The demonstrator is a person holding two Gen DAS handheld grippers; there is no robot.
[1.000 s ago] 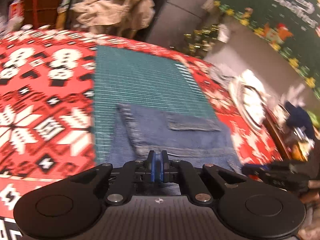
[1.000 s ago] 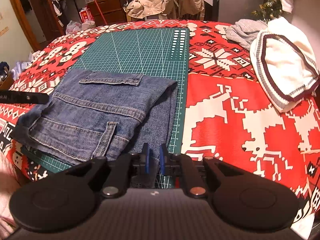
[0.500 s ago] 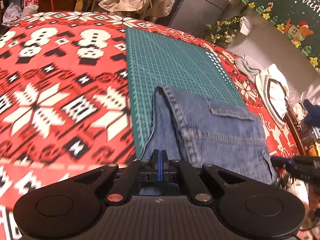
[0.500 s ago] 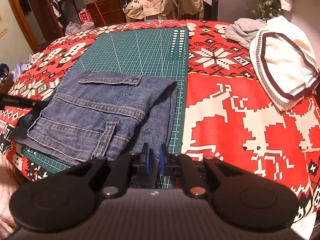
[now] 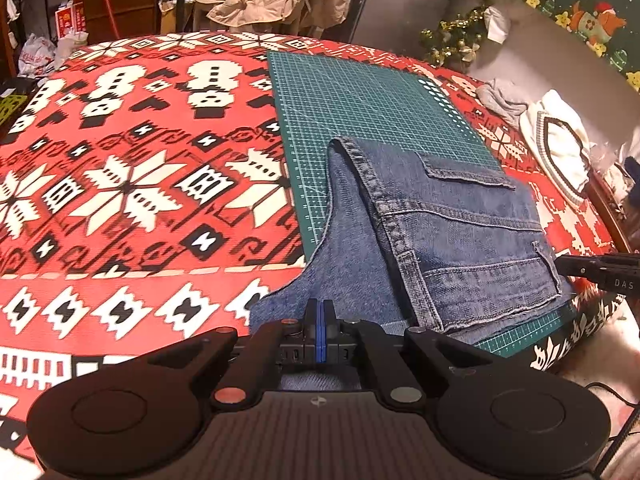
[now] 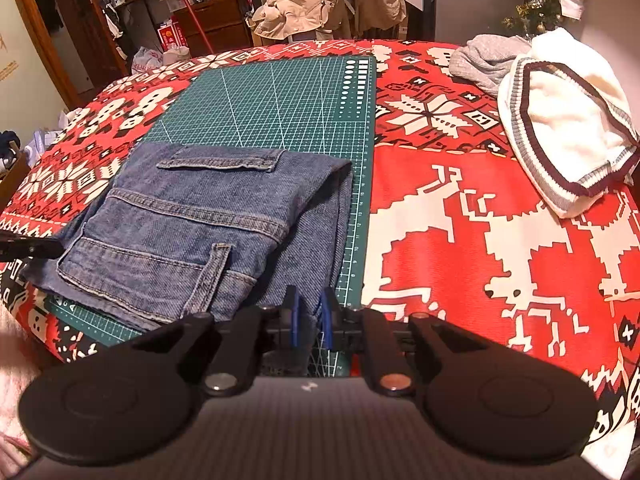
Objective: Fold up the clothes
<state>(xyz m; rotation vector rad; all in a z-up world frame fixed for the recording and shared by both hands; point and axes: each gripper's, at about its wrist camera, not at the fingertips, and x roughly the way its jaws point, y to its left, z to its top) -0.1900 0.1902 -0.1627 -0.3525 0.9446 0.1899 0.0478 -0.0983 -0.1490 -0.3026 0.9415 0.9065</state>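
Lying folded on the near part of the green cutting mat [image 6: 280, 112], the jeans [image 6: 192, 232] are showing a pocket flap and stitched seams on top, with one layer spilling off the mat's near left corner onto the red patterned cloth [image 5: 120, 200] that is covering the table. The left gripper [image 5: 320, 320] is sitting at the jeans' near left edge with its jaws together; denim is showing just in front of and beneath its blue pads, but whether a fold is pinched between them is hard to make out. The right gripper [image 6: 310, 312] is hovering at the jeans' near right corner with its jaws slightly apart, and whether any denim is passing between them is unclear, since the gripper body is hiding the cloth's edge there.

A white sweater with striped trim [image 6: 560, 120] is lying near the table's far right edge, touching a crumpled grey garment [image 6: 484, 60] behind it. No container is standing on the table. Beyond the far edge, a beige coat [image 6: 320, 4] is hanging over something that it is covering. The shelves and bottles behind are looking too small and dim to identify.
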